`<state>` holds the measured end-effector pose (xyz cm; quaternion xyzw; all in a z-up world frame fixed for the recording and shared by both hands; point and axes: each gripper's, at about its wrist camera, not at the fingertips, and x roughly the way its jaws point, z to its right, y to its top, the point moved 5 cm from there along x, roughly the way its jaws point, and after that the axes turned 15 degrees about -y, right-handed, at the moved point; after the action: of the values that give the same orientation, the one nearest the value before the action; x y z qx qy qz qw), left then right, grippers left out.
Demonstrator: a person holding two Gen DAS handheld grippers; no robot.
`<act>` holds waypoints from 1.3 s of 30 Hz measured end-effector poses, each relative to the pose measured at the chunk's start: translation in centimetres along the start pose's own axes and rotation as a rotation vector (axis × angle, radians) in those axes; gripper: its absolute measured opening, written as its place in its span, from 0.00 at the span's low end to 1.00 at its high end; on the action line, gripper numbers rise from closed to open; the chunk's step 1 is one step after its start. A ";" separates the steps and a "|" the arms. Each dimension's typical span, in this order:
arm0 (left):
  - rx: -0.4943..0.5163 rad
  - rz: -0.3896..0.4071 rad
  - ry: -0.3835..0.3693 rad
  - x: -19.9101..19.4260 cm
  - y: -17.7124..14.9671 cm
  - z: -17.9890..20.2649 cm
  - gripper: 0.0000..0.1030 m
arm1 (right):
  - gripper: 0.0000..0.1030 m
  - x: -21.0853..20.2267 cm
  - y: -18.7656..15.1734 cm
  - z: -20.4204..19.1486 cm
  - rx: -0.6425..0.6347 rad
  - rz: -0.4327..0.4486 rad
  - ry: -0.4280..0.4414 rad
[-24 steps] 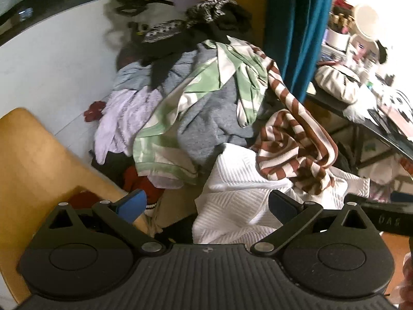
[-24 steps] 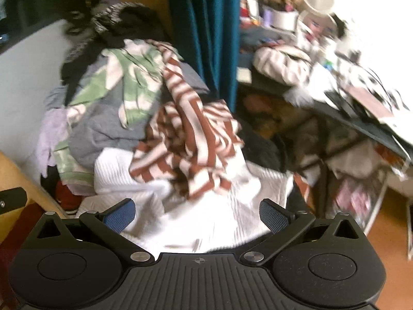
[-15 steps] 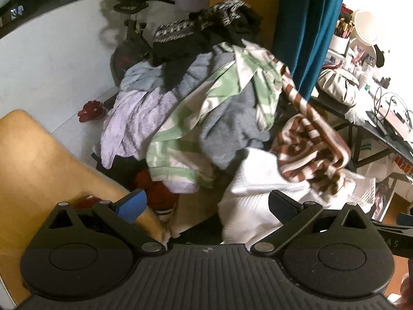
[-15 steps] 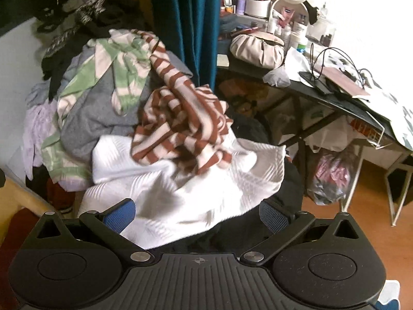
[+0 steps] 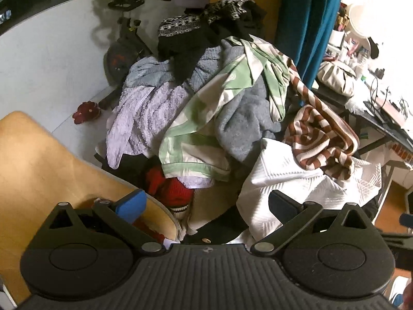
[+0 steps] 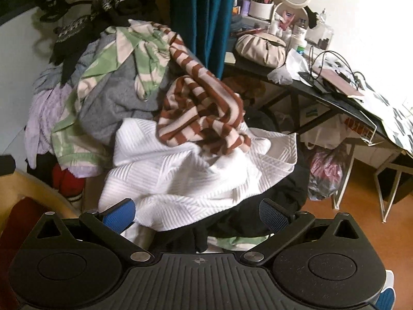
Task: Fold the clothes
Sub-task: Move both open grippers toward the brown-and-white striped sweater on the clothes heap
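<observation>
Left wrist view: left tool (image 5: 206, 205) wide open, empty, in front of the clothes pile (image 5: 206, 108); white textured cloth (image 5: 291, 180) beside its right finger.

Right wrist view: right tool (image 6: 196, 213) wide open, empty; white textured cloth (image 6: 185, 175) between fingers, striped garment (image 6: 201, 113) atop it, table (image 6: 335, 100) at right.

1. Both views dim, warm indoor light w/ colour noise in the dark areas.
2. Wall (image 6: 361, 7) at upper right blown out white.
3. Exercise bike (image 5: 124, 38) casts a soft shadow on the pale wall behind it.
4. Strong fisheye bend at edges; corners go black.
5. Clothes pile (image 5: 219, 108) fairly sharp; far clutter soft.
</observation>
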<state>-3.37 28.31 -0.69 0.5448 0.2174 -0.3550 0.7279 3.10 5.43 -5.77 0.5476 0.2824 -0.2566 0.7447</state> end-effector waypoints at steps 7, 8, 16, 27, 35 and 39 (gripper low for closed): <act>-0.028 0.019 0.013 -0.9 0.5 -1.5 1.00 | 0.99 -5.5 -6.7 4.3 0.027 0.061 0.018; -0.025 0.019 0.012 -1.0 0.5 -1.6 1.00 | 0.99 -5.9 -7.8 4.8 0.032 0.056 0.016; -0.009 0.031 -0.002 -1.0 1.2 -1.7 1.00 | 0.99 -5.2 -6.4 4.5 0.127 -0.041 -0.088; 0.041 0.040 -0.044 -0.7 1.7 -0.5 1.00 | 0.99 -10.0 -0.1 -1.9 0.261 -0.145 -0.208; 0.060 0.028 -0.068 -0.4 1.6 0.3 1.00 | 0.99 -9.3 2.1 -2.7 0.303 -0.178 -0.231; 0.055 0.019 -0.064 -0.3 1.5 0.1 1.00 | 0.99 -7.5 2.4 -4.4 0.321 -0.176 -0.247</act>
<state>-2.45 28.50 0.52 0.5552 0.1790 -0.3712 0.7224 -1.17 10.90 0.09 0.5967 0.1913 -0.4277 0.6515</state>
